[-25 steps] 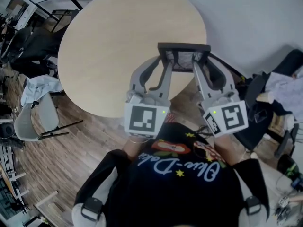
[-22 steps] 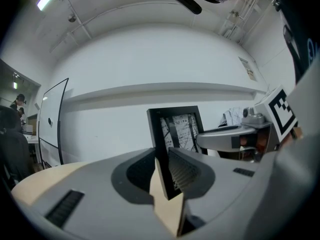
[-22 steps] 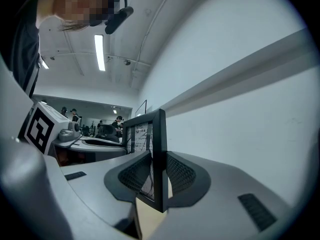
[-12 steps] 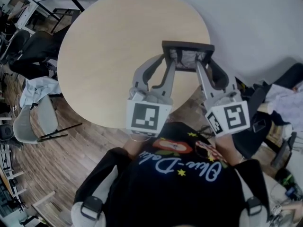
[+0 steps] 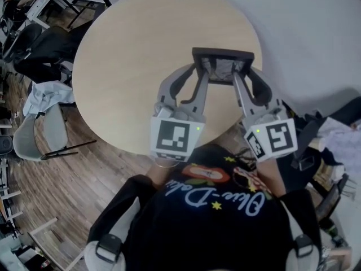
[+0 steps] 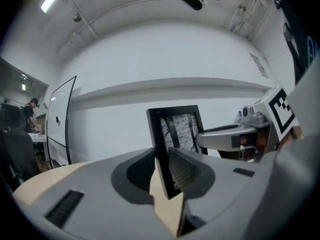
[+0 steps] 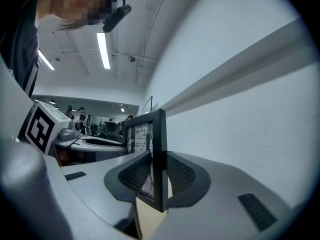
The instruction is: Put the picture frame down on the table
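A black picture frame (image 5: pixel 222 66) with a line drawing behind its glass stands upright in the air over the near right part of the round wooden table (image 5: pixel 141 49). My left gripper (image 5: pixel 204 66) is shut on the frame's left edge (image 6: pixel 161 149). On the opposite edge (image 7: pixel 159 154) my right gripper (image 5: pixel 240 68) is shut. Both pairs of jaws pinch the frame's black border. In the left gripper view the right gripper (image 6: pixel 235 136) shows beyond the frame. The frame's lower edge looks clear of the tabletop in both gripper views.
A white wall (image 6: pixel 125 109) rises just behind the table. Office chairs (image 5: pixel 39 134) and clothing stand on the wood floor at the left. More chairs and bags (image 5: pixel 333 134) crowd the right side. A person's dark shirt (image 5: pixel 214 213) fills the bottom.
Both grippers have carried the frame slightly farther out over the table, keeping hold of it. The head view has shifted a little, so the table sits more to the right.
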Demonstrator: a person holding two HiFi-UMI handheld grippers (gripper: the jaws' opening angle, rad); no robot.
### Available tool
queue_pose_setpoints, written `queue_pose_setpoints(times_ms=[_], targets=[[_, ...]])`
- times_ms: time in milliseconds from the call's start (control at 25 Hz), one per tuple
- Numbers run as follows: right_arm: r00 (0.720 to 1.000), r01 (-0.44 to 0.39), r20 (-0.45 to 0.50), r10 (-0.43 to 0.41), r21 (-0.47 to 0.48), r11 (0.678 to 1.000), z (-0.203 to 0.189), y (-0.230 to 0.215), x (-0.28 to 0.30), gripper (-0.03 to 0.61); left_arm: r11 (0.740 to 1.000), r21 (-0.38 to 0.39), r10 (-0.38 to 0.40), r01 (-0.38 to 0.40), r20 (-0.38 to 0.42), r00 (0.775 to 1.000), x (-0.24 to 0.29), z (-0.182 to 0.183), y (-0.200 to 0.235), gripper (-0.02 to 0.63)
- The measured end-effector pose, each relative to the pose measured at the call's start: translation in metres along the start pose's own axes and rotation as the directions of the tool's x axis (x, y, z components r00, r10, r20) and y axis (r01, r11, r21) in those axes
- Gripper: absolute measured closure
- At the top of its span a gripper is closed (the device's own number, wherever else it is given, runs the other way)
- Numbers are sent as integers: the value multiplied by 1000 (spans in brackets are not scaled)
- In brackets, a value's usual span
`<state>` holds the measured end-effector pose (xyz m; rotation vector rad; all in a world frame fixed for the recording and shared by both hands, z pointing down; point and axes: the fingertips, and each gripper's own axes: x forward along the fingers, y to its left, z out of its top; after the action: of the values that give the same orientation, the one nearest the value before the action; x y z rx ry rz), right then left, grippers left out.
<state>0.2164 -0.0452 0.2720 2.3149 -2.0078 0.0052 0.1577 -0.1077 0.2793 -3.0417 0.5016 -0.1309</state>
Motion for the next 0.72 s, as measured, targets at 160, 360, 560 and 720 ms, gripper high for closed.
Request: queue_pose_setpoints(times_ms=[160, 360, 560, 720], targets=[[999, -44, -9, 44, 11, 999, -4, 2, 3, 502, 999, 6, 39, -39, -16, 999, -4, -6, 1, 531], [993, -117, -8, 117, 18, 993, -14, 1, 4, 502, 994, 21, 110, -109, -44, 993, -7, -16, -3, 531], [978, -209, -15, 209, 1, 978, -13, 2, 31, 502, 980, 25, 200, -198, -75, 977, -5, -18, 18, 531], [959, -282, -38, 282, 0, 959, -7, 6, 79, 502, 963, 2, 269, -270, -100, 958, 7, -18, 58, 531]])
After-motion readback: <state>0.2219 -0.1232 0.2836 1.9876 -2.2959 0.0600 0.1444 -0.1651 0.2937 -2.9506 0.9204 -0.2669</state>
